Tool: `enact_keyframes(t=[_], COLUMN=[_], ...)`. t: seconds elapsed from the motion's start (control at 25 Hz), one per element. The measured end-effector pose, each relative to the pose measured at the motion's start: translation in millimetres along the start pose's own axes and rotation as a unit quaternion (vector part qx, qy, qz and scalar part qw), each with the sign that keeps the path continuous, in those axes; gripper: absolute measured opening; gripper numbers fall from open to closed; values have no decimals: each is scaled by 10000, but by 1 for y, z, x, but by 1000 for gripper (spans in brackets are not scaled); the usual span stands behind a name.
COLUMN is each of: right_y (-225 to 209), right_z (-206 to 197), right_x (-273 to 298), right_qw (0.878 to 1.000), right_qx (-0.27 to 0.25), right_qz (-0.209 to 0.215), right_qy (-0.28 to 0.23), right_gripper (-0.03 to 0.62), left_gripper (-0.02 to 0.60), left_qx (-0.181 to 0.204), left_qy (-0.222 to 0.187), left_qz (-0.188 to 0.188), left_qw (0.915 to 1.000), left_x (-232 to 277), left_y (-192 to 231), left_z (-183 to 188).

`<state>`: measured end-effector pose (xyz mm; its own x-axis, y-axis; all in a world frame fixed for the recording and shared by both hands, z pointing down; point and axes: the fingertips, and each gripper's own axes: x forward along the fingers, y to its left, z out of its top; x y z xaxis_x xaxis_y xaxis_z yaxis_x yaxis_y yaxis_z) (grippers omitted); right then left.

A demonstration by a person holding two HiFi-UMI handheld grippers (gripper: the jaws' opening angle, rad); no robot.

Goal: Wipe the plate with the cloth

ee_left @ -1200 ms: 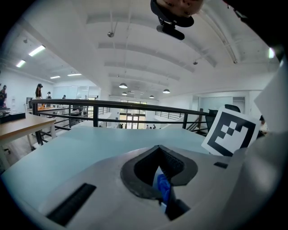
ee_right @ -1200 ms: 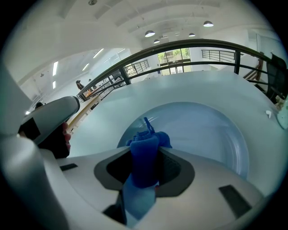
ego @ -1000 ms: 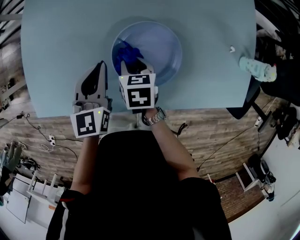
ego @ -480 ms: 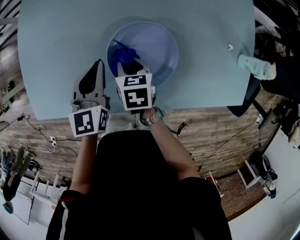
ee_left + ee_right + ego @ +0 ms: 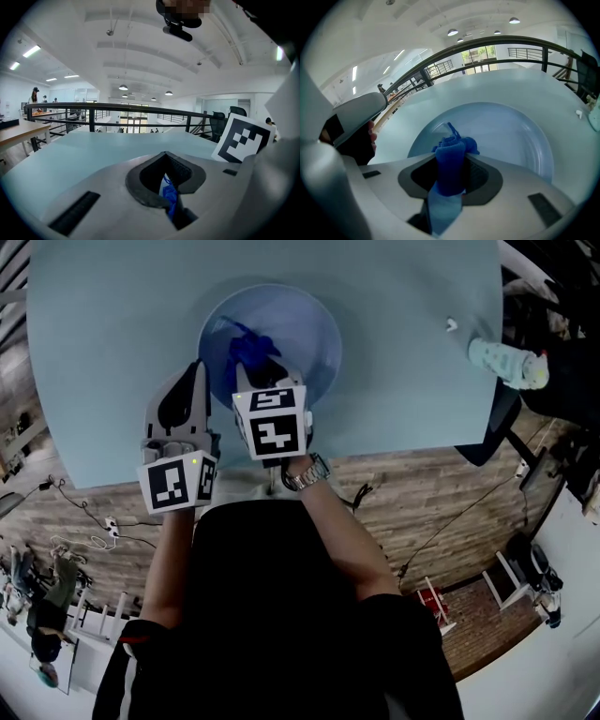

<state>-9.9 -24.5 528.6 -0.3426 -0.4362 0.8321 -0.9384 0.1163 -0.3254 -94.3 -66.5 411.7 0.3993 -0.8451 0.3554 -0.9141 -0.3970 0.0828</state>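
Over the plate now with the right gripper, clamped tight on the cloth, pinching a bunched blue roll of it upright between the jaws, with a paler tail trailing back toward the camera in the right gripper view. Gripped that way, in all likelihood, to leave a firm wad sticking out past the tips as a wiping pad rather than a loose flap. Sits low over the near-left part of the shallow blue plate, cloth end pointed down at the surface; hard to say whether touching or just above. Looks like the wiping step itself, early or mid-pass, with most of the plate's right side lying open ahead. And just beside the plate's left rim, the left gripper, pressed together, apparently on nothing; only a sliver of blue showing low through the slot in the left gripper view, not possible to name. Held close there probably to steady the plate against sliding on the smooth pale table. Worth watching: a light plate, a slick top, and nothing on the rim yet. Next up, judging from this, a sweep across toward the far right edge, pressing evenly.
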Motion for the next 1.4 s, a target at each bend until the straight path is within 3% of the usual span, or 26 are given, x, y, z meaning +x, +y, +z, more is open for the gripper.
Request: enact_keyframes(t=[0.76, 1.24, 1.4], right_y=[-67, -88, -87], right_z=[1, -2, -2], right_x=[-20, -32, -36], right_qw=[9977, 9938, 9935], right_qx=[335, 377, 506], right_qz=[-589, -1049, -1007], right_qy=[-77, -9, -130], right_gripper=[120, 120, 120], left_gripper=[2, 2, 2], left_qx=[87, 71, 59], left_qy=[13, -4, -29], left_qz=[-306, -255, -196], left_qw=[9995, 9997, 9998], left_x=[19, 12, 5], left_y=[-28, -25, -19], left_z=[4, 2, 1])
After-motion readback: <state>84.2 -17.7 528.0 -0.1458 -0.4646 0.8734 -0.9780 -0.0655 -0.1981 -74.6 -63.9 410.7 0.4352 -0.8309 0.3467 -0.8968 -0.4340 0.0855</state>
